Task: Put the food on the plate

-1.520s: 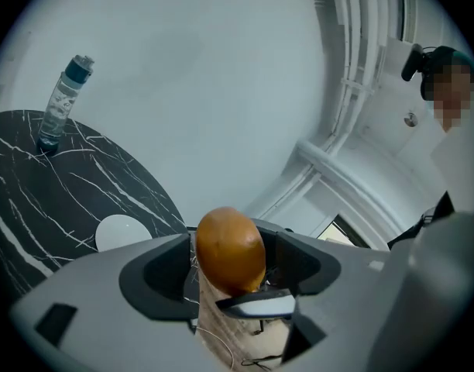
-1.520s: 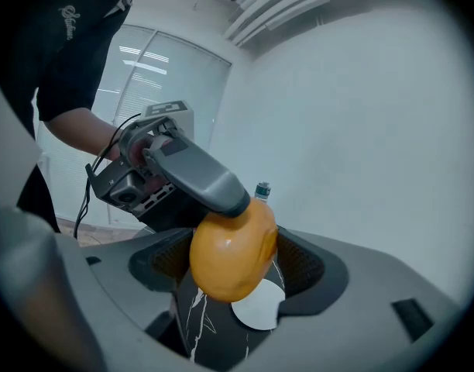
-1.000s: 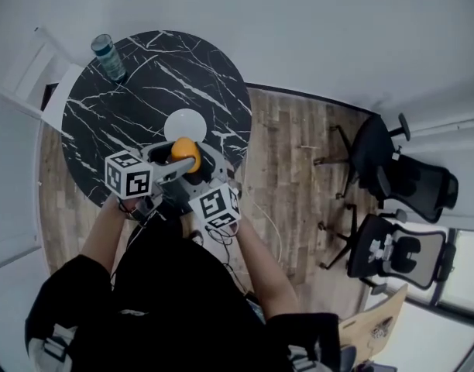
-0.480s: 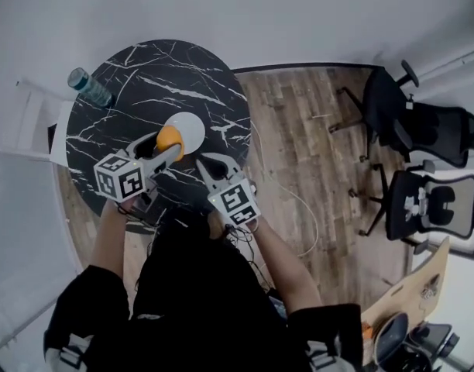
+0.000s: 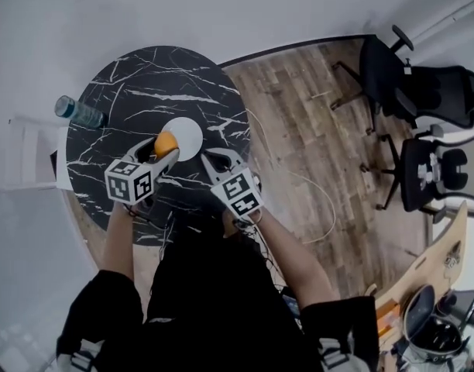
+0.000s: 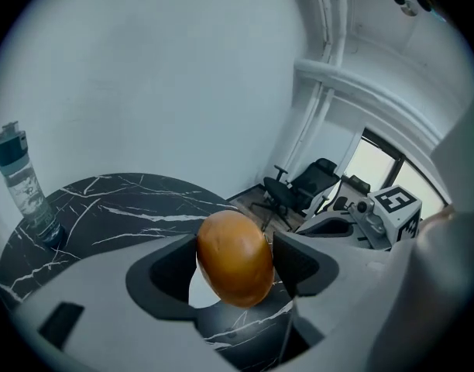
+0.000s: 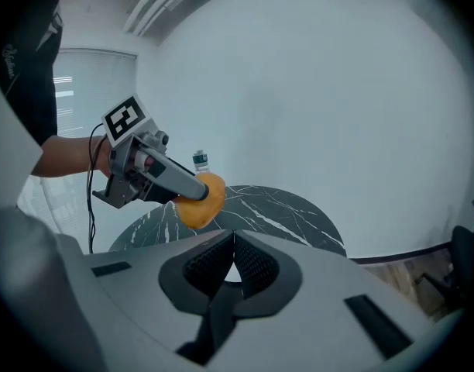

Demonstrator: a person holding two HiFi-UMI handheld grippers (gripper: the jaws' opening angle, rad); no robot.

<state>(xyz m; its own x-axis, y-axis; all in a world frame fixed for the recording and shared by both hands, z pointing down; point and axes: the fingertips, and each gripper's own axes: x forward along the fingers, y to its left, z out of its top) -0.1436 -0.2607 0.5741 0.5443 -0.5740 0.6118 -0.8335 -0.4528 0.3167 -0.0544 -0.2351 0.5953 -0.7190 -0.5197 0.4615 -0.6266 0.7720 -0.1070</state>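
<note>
head view: both of my bare forearms reach forward from dark sleeves over the near edge of the round black marble counter (image 5: pixel 144 84). the left tool (image 5: pixel 163 153) slants forward and inward, nose tipped down, clamped on the food (image 5: pixel 166 142), an orange-brown rounded piece. the white plate (image 5: pixel 189 135) lies just ahead of that tool's tip, and the food overlaps its near edge from here; i cannot tell whether it touches. the right tool (image 5: pixel 212 161) sits just beside the left one, slanting forward and to the left, with the plate just ahead of its tip. each tool's cube shows black and white square markers. a clear water bottle (image 5: pixel 78 111) stands well off to the left of the left tool, at the counter's rim.

left gripper view: the jaws press on both sides of the food, which is held up off the counter, with a patch of the white plate directly below it. the bottle's label is too small to read. an office chair (image 6: pixel 307 188) stands beyond the counter.

right gripper view: the jaws have just been closing and now meet tip to tip with nothing between them. the left tool, with the food at its tip, hangs ahead and to the left.
</note>
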